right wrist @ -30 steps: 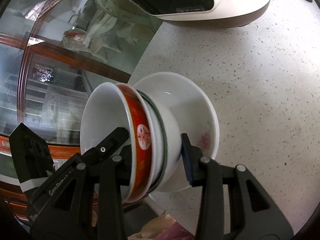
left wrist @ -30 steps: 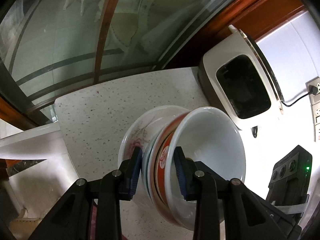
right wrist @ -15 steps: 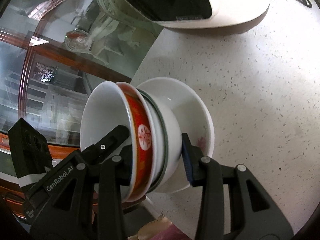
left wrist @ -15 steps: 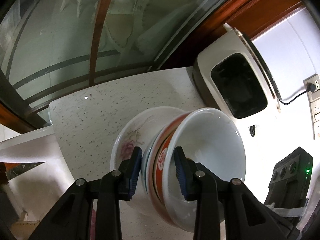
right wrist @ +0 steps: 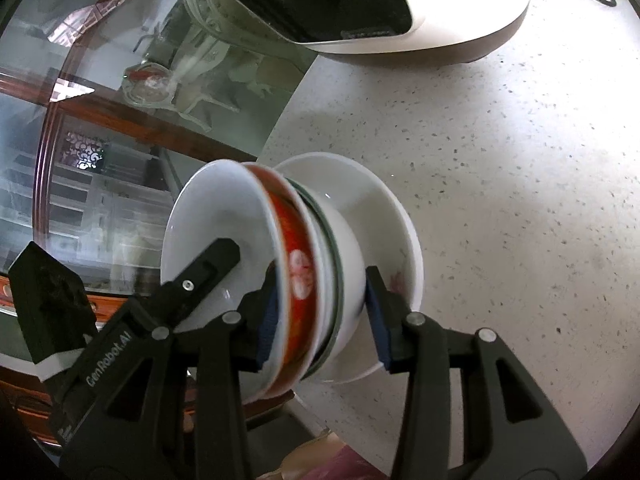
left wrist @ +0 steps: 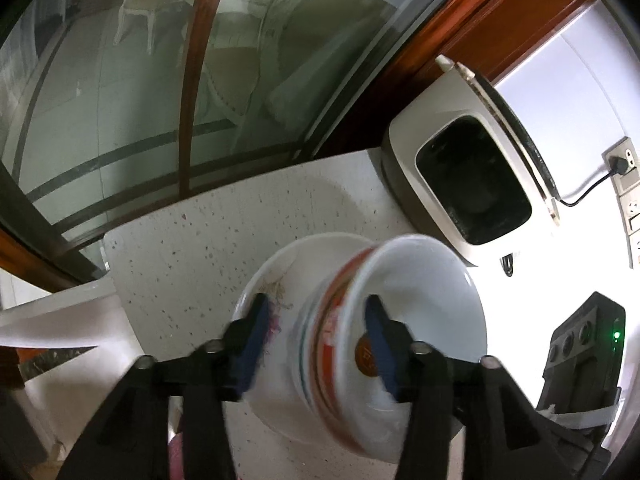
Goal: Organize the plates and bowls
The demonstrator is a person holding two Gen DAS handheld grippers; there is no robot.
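A stack of nested bowls sits on a white plate with a pink flower (left wrist: pixel 276 292) (right wrist: pixel 384 216) on the speckled counter. The top bowl is white inside with a red band (left wrist: pixel 424 300) (right wrist: pixel 296 248); a green-rimmed white bowl (right wrist: pixel 340 240) lies under it. My left gripper (left wrist: pixel 316 340) is open, with its fingers spread on either side of the stack and apart from it. My right gripper (right wrist: pixel 320 320) is open too, its blue pads straddling the bowls with small gaps. The left gripper's finger (right wrist: pixel 208 268) reaches into the top bowl in the right wrist view.
A white appliance with a dark window (left wrist: pixel 472 184) (right wrist: pixel 360 0) stands at the back of the counter (right wrist: pixel 500 160), its cable running to a wall socket (left wrist: pixel 620 160). A glass and wood partition (left wrist: pixel 180 80) borders the counter. The counter edge lies close to the stack.
Both grippers have opened and let go of the bowl stack. The stack and plate now rest on the counter, and the left view has shifted slightly.
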